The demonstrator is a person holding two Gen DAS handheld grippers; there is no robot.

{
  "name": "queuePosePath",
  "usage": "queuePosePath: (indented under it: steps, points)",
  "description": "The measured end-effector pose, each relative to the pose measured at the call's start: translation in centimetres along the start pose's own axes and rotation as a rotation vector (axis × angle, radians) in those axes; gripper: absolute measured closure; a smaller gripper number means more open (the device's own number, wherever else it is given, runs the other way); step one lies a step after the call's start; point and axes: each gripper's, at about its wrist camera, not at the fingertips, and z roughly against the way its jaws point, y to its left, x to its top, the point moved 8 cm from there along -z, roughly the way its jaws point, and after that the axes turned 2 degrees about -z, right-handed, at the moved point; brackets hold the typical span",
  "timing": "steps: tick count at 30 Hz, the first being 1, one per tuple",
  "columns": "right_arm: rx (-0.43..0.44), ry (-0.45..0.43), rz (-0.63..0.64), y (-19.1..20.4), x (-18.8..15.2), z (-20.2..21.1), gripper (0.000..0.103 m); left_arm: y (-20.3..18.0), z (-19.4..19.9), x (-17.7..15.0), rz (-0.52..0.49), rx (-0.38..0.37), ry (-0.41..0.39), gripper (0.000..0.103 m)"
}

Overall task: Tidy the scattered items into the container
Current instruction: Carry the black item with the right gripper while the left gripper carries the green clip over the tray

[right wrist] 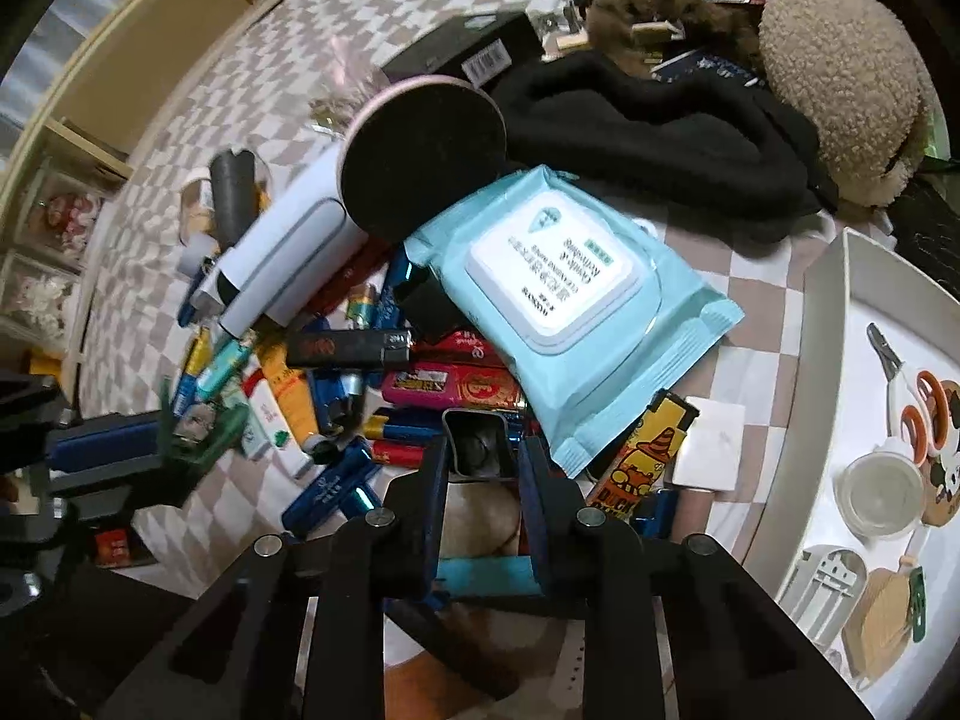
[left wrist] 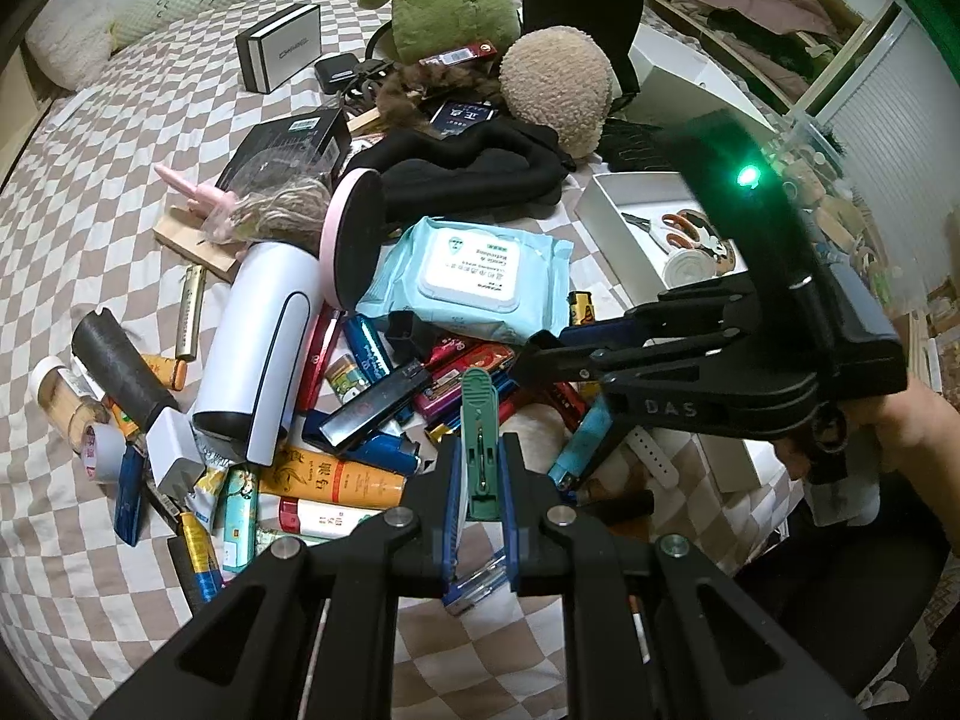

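A blue wipes pack (left wrist: 480, 276) and a white bottle (left wrist: 258, 354) lay on the messy pile. The left gripper (left wrist: 483, 480) squeezed a green clip (left wrist: 480, 438). The right gripper (right wrist: 480, 468) pinched a small dark box (right wrist: 480, 444) beside the white tray (right wrist: 840, 324).

Ahead of my jaws, a checkered bed (left wrist: 120, 138) carried a clutter pile (left wrist: 372, 396) and white tray (right wrist: 822, 324).

Green clothespin (left wrist: 480, 444) sits upright, clamped in the left gripper (left wrist: 480, 480). White container (right wrist: 840, 324) on the bed already holds scissors (right wrist: 918, 402), and lighters (right wrist: 336, 492) are piled beside it.
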Motion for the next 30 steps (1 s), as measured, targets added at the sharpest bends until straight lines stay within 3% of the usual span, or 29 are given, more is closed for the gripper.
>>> queuePosePath:
  steps: [10,24,27,30]
  points:
    - [0.068,-0.114,-0.098,-0.5,2.0,3.3,0.079,-2.2,0.4,1.8,-0.024,0.003,-0.037,0.091]
    - [0.125,-0.305,-0.265,-6.5,1.5,11.1,0.079,-7.1,0.4,4.3,-0.093,-0.025,-0.07,0.091]
    - [0.108,-0.3,-0.261,-7.3,0.8,11.0,0.079,-8.3,0.3,4.9,-0.108,-0.039,-0.076,0.091]
    - [0.059,-0.236,-0.22,-6.8,-0.1,8.9,0.078,-9.3,0.1,5.2,-0.123,-0.046,-0.077,0.091]
